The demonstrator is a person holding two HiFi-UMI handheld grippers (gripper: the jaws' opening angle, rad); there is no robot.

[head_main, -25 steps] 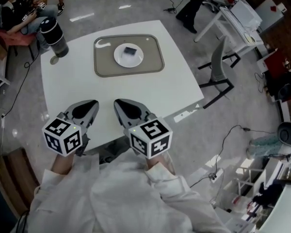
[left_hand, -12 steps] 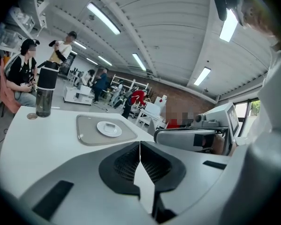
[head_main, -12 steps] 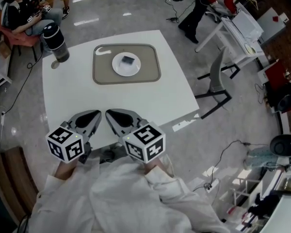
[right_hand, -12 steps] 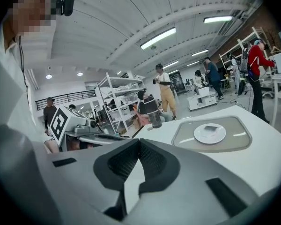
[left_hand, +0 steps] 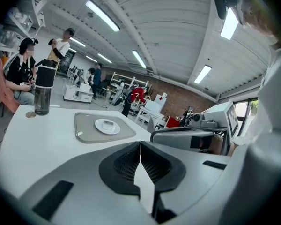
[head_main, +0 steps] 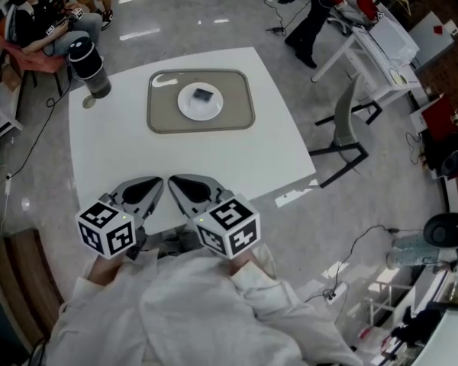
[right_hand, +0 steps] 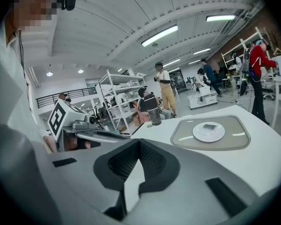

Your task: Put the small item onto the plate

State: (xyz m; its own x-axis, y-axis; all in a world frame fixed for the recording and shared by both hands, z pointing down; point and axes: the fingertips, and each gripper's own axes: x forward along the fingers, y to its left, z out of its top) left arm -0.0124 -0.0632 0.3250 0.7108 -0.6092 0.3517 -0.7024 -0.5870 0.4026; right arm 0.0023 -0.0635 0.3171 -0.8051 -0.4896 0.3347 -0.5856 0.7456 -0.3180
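Note:
A small dark item (head_main: 204,94) lies on a white plate (head_main: 189,107) that sits in a grey tray (head_main: 159,111) at the table's far side. The left gripper view also catches the item (left_hand: 108,123) on the plate (left_hand: 101,127), and the right gripper view has the item (right_hand: 210,126) on the plate (right_hand: 201,135). My left gripper (head_main: 154,183) and right gripper (head_main: 177,181) hover side by side over the near table edge, far from the plate. Both are shut with nothing between their jaws (left_hand: 140,145) (right_hand: 139,142).
A dark bottle (head_main: 89,65) stands at the table's far left corner, with a small cap (head_main: 85,102) beside it. A grey chair (head_main: 343,120) stands off the right edge. A seated person (head_main: 32,23) is beyond the far left corner, and cables lie on the floor.
Both grippers have drawn back toward the near table edge and come closer together. The item, plate and tray have not moved.

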